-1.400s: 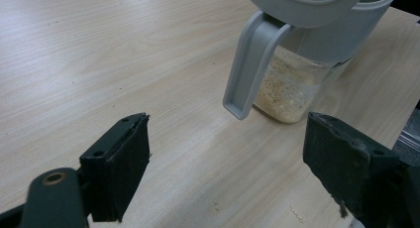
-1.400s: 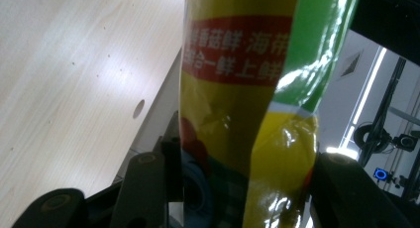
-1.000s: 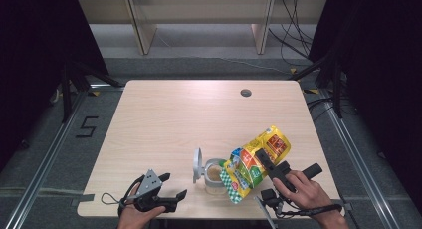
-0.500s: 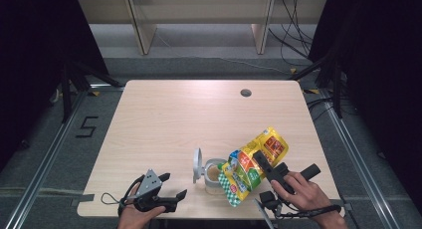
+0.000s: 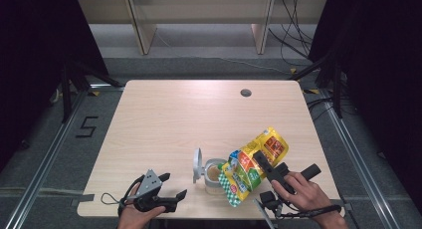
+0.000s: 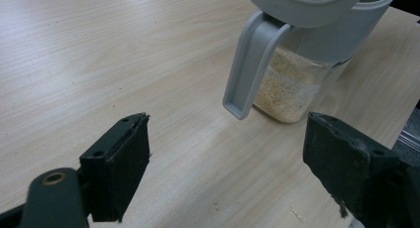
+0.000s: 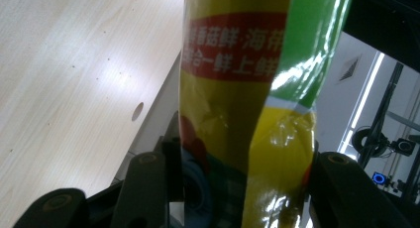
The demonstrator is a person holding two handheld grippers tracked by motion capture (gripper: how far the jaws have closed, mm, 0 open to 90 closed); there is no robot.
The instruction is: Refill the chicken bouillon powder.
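A clear jar part full of beige powder stands near the table's front edge, its grey flip lid swung open to the left. A yellow and green pouch is tilted down-left with its lower end over the jar's mouth. My right gripper is shut on the pouch, whose crinkled foil sits pinched between the jaws. My left gripper rests at the front left, open and empty. In the left gripper view it faces the jar from a short way off.
The wooden table has a round cable hole at the back right. Its front edge runs just under both hands. A shelf unit stands beyond the table, and a "5" is marked on the floor at the left.
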